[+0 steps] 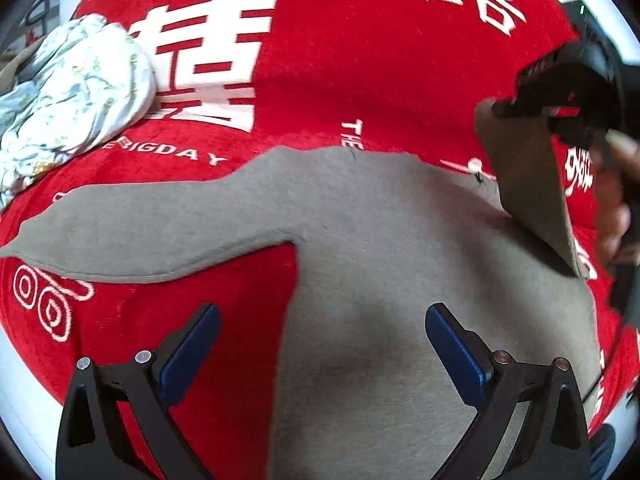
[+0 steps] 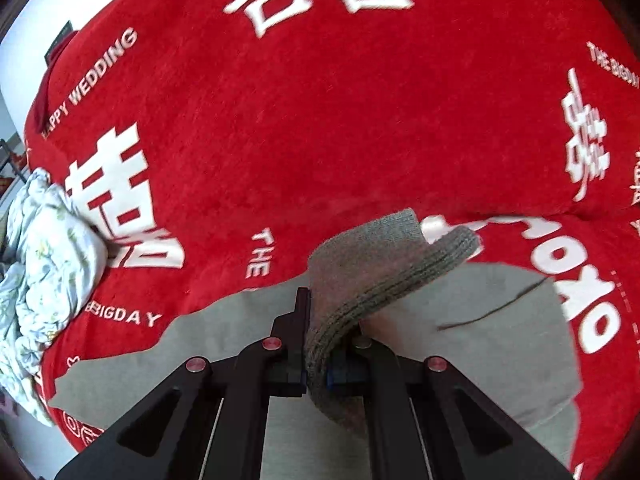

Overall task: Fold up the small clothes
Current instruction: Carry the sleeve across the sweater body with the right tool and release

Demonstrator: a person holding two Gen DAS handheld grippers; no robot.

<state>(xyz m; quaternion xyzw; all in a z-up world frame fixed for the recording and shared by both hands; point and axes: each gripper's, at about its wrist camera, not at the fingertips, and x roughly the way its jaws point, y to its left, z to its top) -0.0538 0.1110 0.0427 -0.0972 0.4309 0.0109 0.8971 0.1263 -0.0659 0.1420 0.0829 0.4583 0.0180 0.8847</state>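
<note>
The grey top (image 1: 380, 240) lies spread flat on the red blanket (image 1: 320, 80), one long sleeve (image 1: 140, 232) stretched out to the side and the body running down toward the left camera. Its other sleeve (image 2: 360, 280) is lifted off the blanket: the right gripper (image 2: 316, 364) is pressed together on the ribbed cuff, which bunches thickly between the blue pads, and in the left wrist view that sleeve hangs as a taut flap from the gripper up at the right edge. The step in hand looks like the first sleeve fold, carrying the raised sleeve inward across the chest.

The left gripper (image 1: 322, 352) hovers over the lower body of the top with its jaws spread wide and nothing between them. The next move probably calls for the right gripper to lay the cuff flat across the body without dragging the shoulder out of line, while the left one stands ready to press or pin the cloth.

The top is a soft, matte knit, thin and limp in the body, with coarser ribbing at the cuff; a loose dark thread (image 2: 496, 308) lies on it. The blanket beneath is plush, deep red, printed with large white characters and English lettering. At its far edge sits a crumpled bundle of pale floral cloth (image 1: 76, 92), light and wrinkled, well apart from the top.
</note>
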